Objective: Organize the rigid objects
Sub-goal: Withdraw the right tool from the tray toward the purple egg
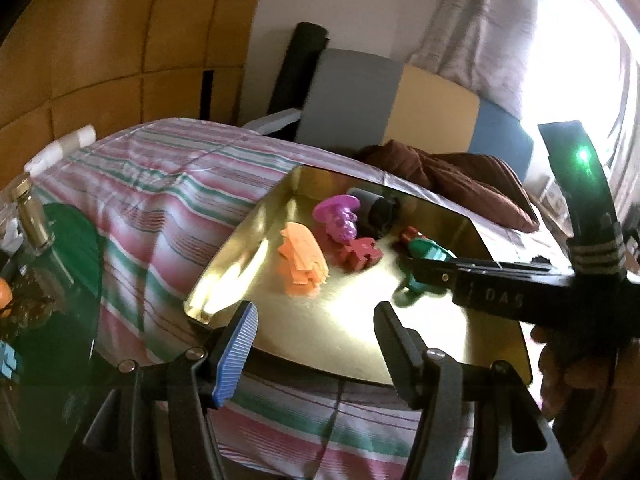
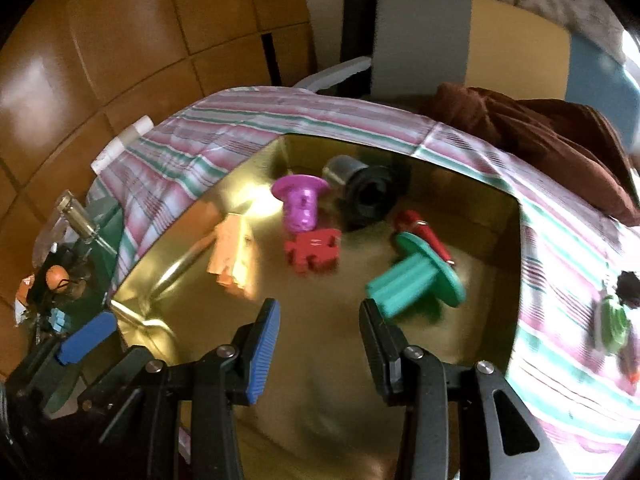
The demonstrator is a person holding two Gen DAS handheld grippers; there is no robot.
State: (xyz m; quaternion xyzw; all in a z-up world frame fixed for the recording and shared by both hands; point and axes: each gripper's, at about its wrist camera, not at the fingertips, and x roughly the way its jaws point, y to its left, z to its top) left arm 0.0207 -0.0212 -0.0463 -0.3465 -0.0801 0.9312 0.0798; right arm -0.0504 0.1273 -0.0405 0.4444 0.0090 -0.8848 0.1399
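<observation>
A gold tray [image 2: 516, 272] lies on a striped cloth [image 2: 192, 160] that covers the bed. At the cloth's far right corner a brown bundle [image 2: 560, 136] sits just beyond the tray; past the far edge stand a grey, yellow and blue cushion [image 2: 424, 36] and a black roll [image 2: 360, 12]. Off the left edge a green surface holds a glass bottle [image 1: 34, 216] and small clutter. On the cloth right of the tray lie a green piece [image 2: 614, 330] and a black piece [image 2: 632, 286].

In the tray: an orange block [image 2: 232, 256] by the left wall, a purple peg [image 2: 300, 200] and a black cylinder [image 2: 364, 196] near the far wall, a red puzzle piece [image 2: 314, 250] mid-tray, a red stick [image 2: 424, 234], and a teal peg [image 2: 416, 282] touching that stick.

The right tongs [image 2: 320, 344] hang over the tray's near part, jaws apart and empty, the teal peg just beyond the right pad. In the left view their body crosses in front of the teal peg. The left tongs [image 1: 316, 350] stand wide apart, empty, over the tray's near left corner.
</observation>
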